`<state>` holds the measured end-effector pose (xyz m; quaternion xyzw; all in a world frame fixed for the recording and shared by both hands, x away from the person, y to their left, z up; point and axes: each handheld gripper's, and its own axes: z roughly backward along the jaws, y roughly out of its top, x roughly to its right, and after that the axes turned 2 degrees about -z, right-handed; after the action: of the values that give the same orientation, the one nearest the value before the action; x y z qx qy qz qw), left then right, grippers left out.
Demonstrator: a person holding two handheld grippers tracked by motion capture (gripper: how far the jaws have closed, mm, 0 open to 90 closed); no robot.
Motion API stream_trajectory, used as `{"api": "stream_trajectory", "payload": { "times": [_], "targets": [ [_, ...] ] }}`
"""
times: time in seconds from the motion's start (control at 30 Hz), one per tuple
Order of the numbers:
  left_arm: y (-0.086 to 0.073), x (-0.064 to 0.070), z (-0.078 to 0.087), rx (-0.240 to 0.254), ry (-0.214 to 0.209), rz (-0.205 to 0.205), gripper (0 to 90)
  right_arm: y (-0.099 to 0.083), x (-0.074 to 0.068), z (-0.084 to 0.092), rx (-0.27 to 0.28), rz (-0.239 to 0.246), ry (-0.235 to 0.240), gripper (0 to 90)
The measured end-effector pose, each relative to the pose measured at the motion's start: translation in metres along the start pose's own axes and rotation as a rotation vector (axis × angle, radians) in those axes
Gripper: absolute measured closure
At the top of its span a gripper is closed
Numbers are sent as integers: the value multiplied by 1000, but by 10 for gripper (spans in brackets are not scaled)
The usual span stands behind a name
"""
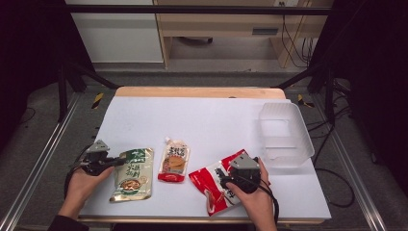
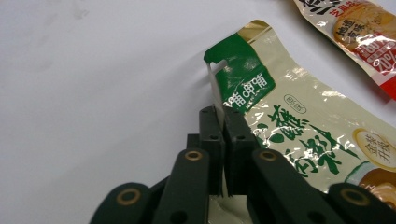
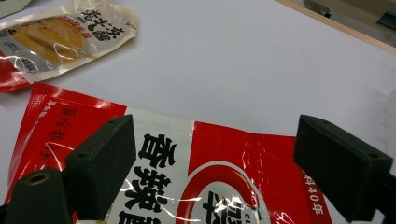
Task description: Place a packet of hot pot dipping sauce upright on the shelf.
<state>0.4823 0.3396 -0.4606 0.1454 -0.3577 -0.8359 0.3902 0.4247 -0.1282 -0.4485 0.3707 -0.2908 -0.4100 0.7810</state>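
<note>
Left hand-held gripper (image 2: 223,116) is pinched tight on the edge of the green packet (image 1: 132,174), which lies flat on the white surface (image 1: 211,120). Right hand-held gripper (image 3: 212,163) hangs wide open over the red packet (image 3: 205,186), near the clear tub (image 1: 285,135). It looks like picking-up time. Next, I think the right one must go down and squeeze the red packet.

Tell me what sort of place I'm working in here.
Probably a lab recording station, not a kitchen: a white-covered table inside a black metal frame, loose cables by the far wall, and snack packets laid out beside a clear plastic bin.
</note>
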Motion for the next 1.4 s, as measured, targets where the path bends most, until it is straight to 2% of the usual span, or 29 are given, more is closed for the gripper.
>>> {"api": "stream_trajectory", "payload": {
  "times": [0.13,0.2,0.37,0.5,0.53,0.57,0.6,0.67,0.9,1.27,1.4],
  "targets": [
    [1,4,10,22,28,-20,900,-1,-1,0,0,11,-6,132],
    [1,5,18,53,38,-19,900,0,-1,1,7,10,-10,126],
    [3,6,43,145,27,-27,900,1,0,1,3,10,-28,129],
    [8,14,58,183,25,-62,900,0,5,4,12,-17,-12,141],
    [10,17,60,190,29,-75,900,0,6,5,18,-9,-3,135],
    [13,18,62,208,15,-99,900,0,5,5,22,-7,-1,136],
    [14,22,66,203,15,-93,900,0,5,5,23,-4,2,139],
    [18,26,71,212,6,-111,900,0,4,5,26,7,18,139],
    [23,33,82,236,-33,-119,900,1,2,3,12,16,20,153],
    [38,52,97,262,-106,-189,900,0,2,4,-4,19,43,144],
    [40,55,101,275,-134,-194,900,0,2,3,-5,22,43,141]
  ]
}}
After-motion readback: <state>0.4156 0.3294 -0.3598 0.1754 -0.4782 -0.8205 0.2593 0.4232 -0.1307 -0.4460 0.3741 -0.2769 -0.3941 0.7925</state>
